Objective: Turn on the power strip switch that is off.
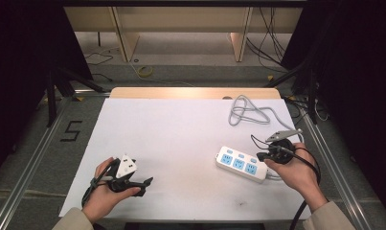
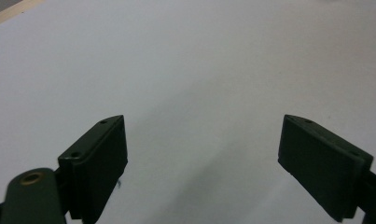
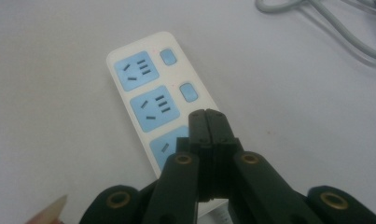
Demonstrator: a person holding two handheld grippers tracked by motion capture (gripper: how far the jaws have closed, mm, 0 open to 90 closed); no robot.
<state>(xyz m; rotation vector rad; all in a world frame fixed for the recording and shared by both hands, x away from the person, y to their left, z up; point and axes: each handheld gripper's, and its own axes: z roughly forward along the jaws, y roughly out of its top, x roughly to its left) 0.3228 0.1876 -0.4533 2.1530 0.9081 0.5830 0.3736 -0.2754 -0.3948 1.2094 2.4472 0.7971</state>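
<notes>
In the high view, a white power strip (image 1: 241,164) with three blue sockets is seen lying flat at the lower right of the white desk (image 1: 181,139), set at a slant across the frame. Its grey cable (image 1: 250,111) is coiled loosely in the upper right of the desk, well apart from the strip's body.

The right gripper (image 1: 265,155) is held in the right hand (image 1: 296,175) at the lower right of the frame, with the forearm entering from the bottom edge and the wrist angled inward toward the left. The gripper's tip is placed at the right-hand end of the strip. In the right gripper view, the jaws are seen pressed together with nothing between them, and they are poised over the nearest blue socket and beside its switch; whether the strip is actually touched cannot be told. The strip (image 3: 153,93) is shown there running from the centre toward the upper left of the frame, with the cable (image 3: 325,23) in the upper right corner.

The left gripper (image 1: 143,184) is held in the left hand (image 1: 104,191) at the lower left of the high view, low over the desk, with its tip directed toward the right of the frame. In the left gripper view, its jaws are spread wide over bare white desk surface (image 2: 199,70), with nothing held.
</notes>
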